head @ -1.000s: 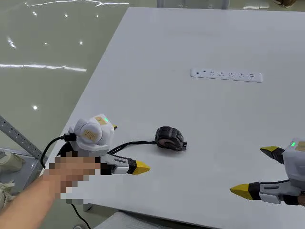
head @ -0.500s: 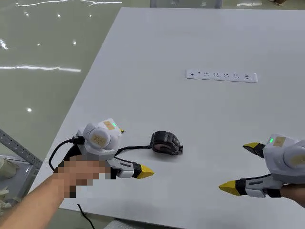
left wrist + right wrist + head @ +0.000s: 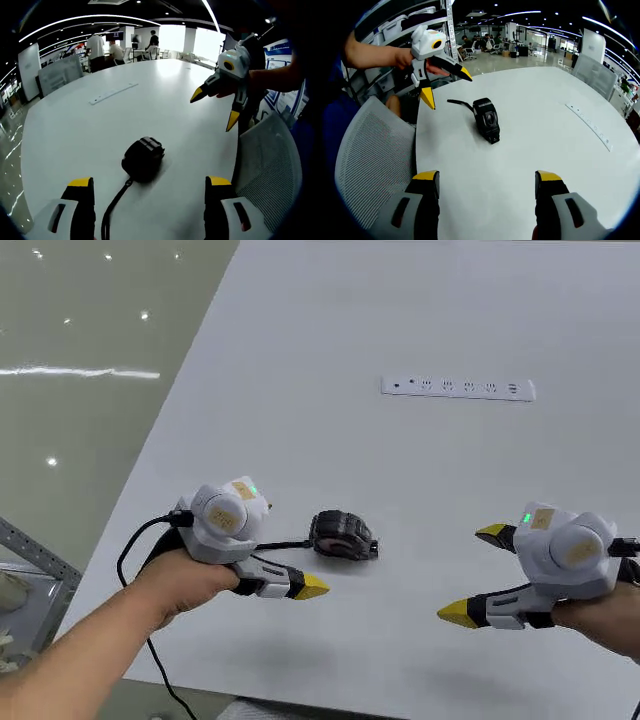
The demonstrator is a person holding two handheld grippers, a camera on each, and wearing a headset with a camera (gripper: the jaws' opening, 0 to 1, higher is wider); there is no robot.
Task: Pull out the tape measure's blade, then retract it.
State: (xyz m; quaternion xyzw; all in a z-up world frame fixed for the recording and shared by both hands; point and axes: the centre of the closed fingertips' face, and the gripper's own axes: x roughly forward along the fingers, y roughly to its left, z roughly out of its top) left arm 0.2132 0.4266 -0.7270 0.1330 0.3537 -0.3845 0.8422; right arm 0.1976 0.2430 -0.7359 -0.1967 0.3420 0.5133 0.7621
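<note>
Ok so the tape measure (image 3: pixel 342 535) sits on the white table (image 3: pixel 400 460) near the front edge. It's between our two grippers but way closer to the left gripper (image 3: pixel 290 546), just beside its jaws and not touching. The right gripper (image 3: pixel 472 572) is well apart on the other side. Both sets of jaws are spread wide with nothing in them.

The case's long axis runs roughly along the line between the grippers. The black wrist strap (image 3: pixel 117 200) trails back toward the left one, and the mouth end, where we figure the blade comes out, points toward the right one. The blade looks fully wound in. Our guess: left pins the body, right goes for the hook.

The case is chunky, rounded and black, and it looks rubbery with ribbed ridges, so decent grip. The tabletop looks smooth and matte, so the case may slide if we tug before it's held. A white power strip (image 3: pixel 458 388) lies farther back, out of the way.
</note>
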